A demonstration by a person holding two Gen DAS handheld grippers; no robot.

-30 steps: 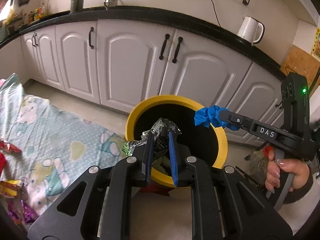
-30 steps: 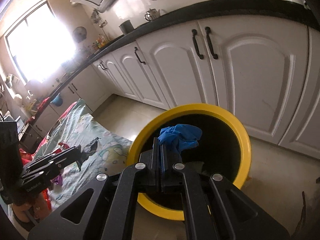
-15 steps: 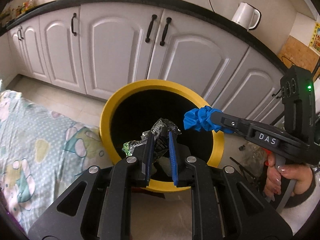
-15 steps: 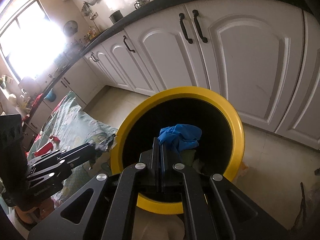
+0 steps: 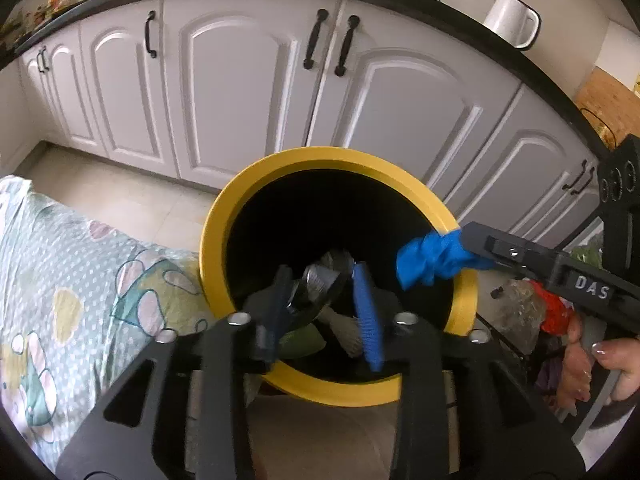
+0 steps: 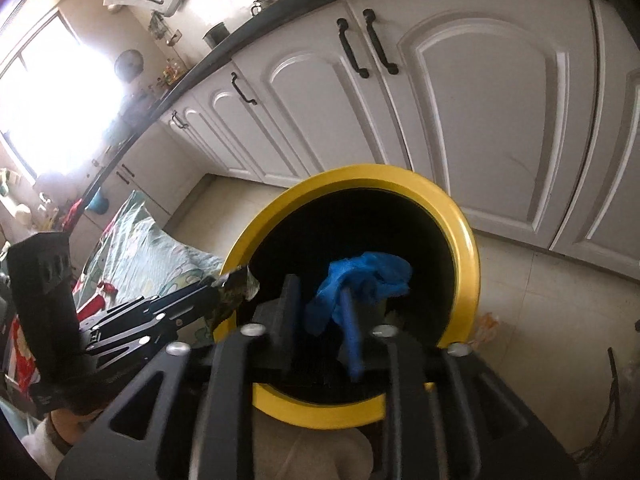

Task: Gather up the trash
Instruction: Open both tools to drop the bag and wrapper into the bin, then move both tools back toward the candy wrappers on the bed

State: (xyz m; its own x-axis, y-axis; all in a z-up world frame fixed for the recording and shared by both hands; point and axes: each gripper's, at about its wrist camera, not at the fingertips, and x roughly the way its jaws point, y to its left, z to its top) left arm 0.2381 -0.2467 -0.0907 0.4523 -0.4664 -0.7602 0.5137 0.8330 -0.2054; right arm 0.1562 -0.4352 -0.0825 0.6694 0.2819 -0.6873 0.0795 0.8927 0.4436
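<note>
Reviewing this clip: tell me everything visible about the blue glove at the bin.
The blue glove is a thin, rubbery-looking disposable glove, crumpled into a wrinkled wad. It sits between the fingers of the right gripper, whose jaws have just been opening, draped against the blue pad and apparently no longer pinched. In the left wrist view it hangs at the gripper's tip just inside the yellow bin's rim, over the dark opening, not yet fallen. No tears or markings show.
</note>
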